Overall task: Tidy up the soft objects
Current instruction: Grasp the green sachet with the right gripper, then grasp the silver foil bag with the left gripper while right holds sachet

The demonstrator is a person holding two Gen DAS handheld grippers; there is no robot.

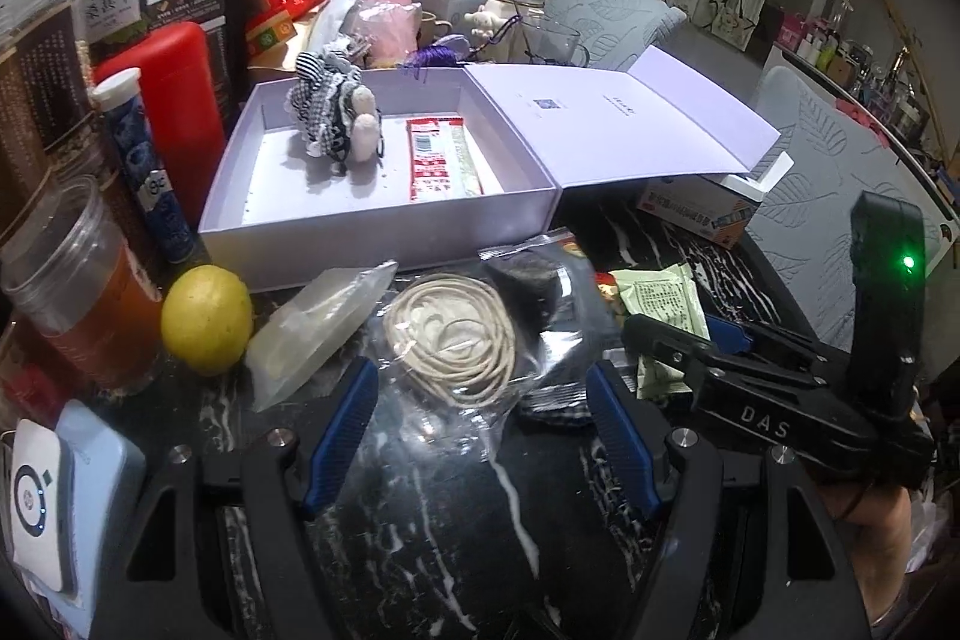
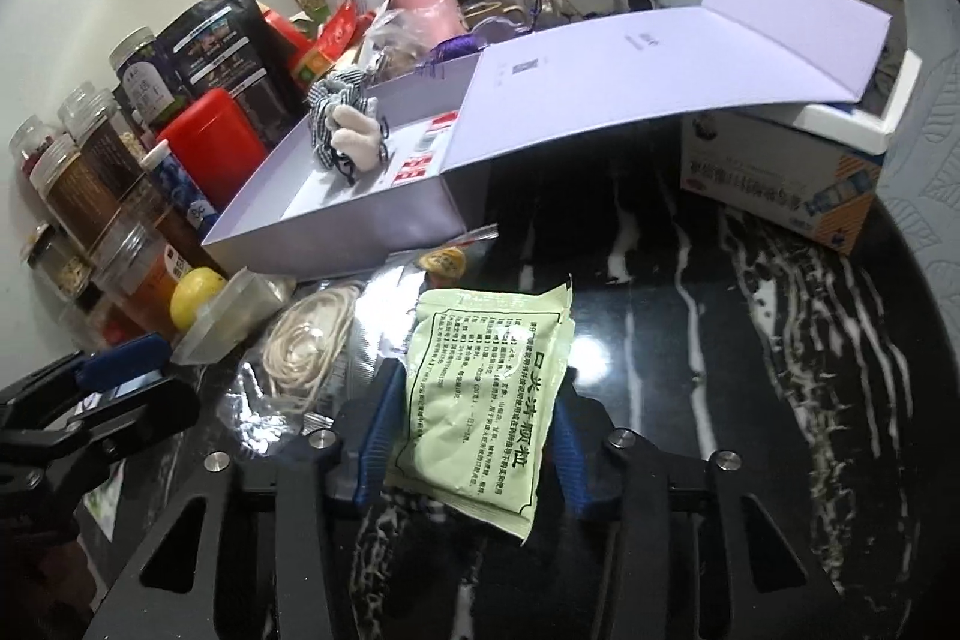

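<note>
1. The black marble worktop (image 2: 750,340) shows a wide bare stretch toward its right edge only in the right wrist view; the left wrist view is crowded with clutter.
2. The lavender box (image 1: 384,232) sits at the worktop's back-left, its lid (image 1: 630,124) thrown open to the right and resting on a carton (image 2: 780,184), which the right wrist view shows far more fully.
3. Inside the box, a checked fabric toy (image 1: 336,112) stands near the back-left corner, with red-and-white sachets (image 1: 441,160) lying flat beside it.
4. The left gripper (image 1: 480,430) is spread wide, its blue pads on either side of a clear bag of coiled cord (image 1: 456,340) at the worktop's front edge; whether they touch the bag cannot be told.
5. The right gripper (image 2: 474,436) pinches a pale green sachet (image 2: 480,400), whose printed face reads only in its own view.
6. A lemon (image 1: 207,319) sits against the jars on the left.
</note>
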